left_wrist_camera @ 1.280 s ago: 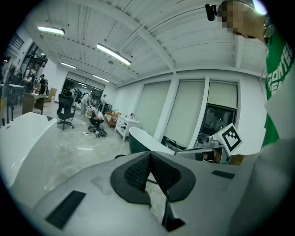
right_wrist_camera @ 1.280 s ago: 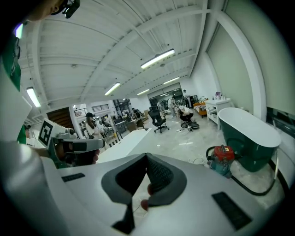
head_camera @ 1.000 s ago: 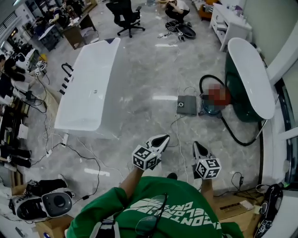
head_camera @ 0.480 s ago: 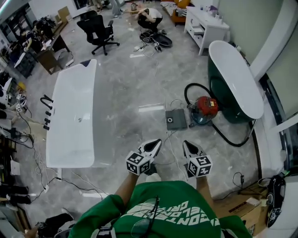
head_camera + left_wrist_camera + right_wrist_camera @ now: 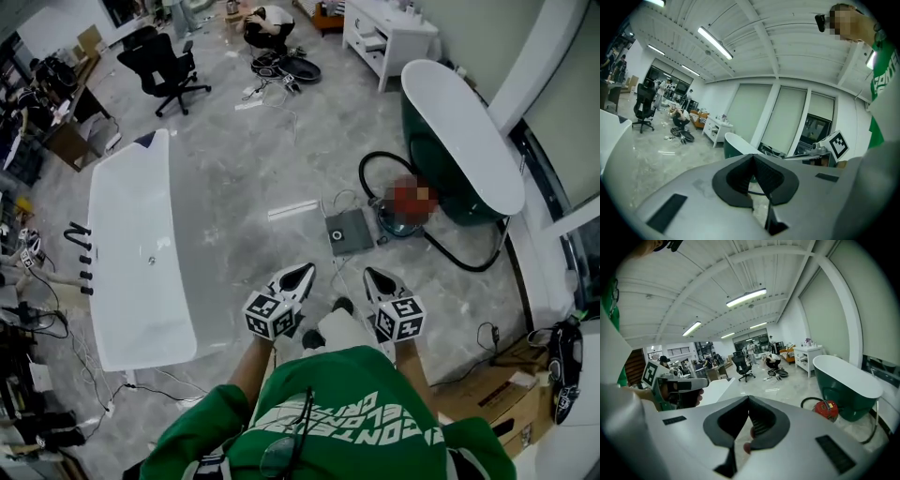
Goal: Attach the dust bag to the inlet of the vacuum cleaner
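Marble floor point(image 5: 234, 169) lies open between a white bathtub point(image 5: 131, 253) and a green bathtub point(image 5: 459, 131) — the red vacuum cleaner point(image 5: 827, 409) sits against the green one, with the dust bag point(image 5: 349, 231) just beside it. The left gripper point(image 5: 305, 270) and right gripper point(image 5: 370, 274) hover with jaws pressed together — empty, well apart from both.

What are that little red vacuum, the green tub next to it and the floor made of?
Red vacuum: probably moulded plastic, judging by its rounded, slightly glossy shell.
Green tub: a smooth, seamless shell, dark green outside and white inside. It could be acrylic or enamelled, but the look alone doesn't settle it.
Floor: polished grey veined stone or marble-look tile. It mirrors the ceiling lights as bright streaks.
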`<state>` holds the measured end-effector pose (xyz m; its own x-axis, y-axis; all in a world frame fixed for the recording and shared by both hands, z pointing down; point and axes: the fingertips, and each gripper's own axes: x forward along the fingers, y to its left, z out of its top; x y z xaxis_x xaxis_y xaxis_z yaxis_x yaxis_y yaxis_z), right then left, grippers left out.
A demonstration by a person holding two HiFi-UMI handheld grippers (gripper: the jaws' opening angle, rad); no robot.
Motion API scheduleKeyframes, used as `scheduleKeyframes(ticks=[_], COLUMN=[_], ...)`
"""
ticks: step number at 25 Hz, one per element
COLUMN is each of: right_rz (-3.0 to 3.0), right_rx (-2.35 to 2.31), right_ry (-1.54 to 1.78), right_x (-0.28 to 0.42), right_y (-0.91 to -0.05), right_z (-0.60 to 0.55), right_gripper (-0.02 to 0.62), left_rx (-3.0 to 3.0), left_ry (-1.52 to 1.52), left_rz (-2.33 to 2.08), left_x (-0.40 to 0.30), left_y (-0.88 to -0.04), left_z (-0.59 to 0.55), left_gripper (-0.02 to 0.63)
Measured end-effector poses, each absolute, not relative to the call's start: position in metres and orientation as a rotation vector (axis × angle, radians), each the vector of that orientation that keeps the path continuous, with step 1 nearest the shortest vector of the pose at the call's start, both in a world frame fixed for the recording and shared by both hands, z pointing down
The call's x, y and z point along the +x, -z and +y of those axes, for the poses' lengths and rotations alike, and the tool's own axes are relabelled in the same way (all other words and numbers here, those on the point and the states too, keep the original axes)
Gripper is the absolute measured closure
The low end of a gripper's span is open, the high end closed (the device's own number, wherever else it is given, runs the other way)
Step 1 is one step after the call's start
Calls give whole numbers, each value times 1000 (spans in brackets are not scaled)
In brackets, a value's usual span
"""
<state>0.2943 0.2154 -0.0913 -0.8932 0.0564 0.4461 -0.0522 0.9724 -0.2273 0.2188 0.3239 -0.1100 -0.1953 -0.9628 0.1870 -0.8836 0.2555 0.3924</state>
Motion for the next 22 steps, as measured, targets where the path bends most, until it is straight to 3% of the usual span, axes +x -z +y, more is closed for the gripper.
scheduleKeyframes(ticks=[22], right_rz=[-2707], right_rx=[285], right_ry=[-487], right_x=[105], right_y=[76], right_z=[47], right_gripper=[586], left_rx=[1863], left_ry=[70], left_rz=[-1956], left_x=[15], left_y=[94], left_z=[158], left_gripper=[603])
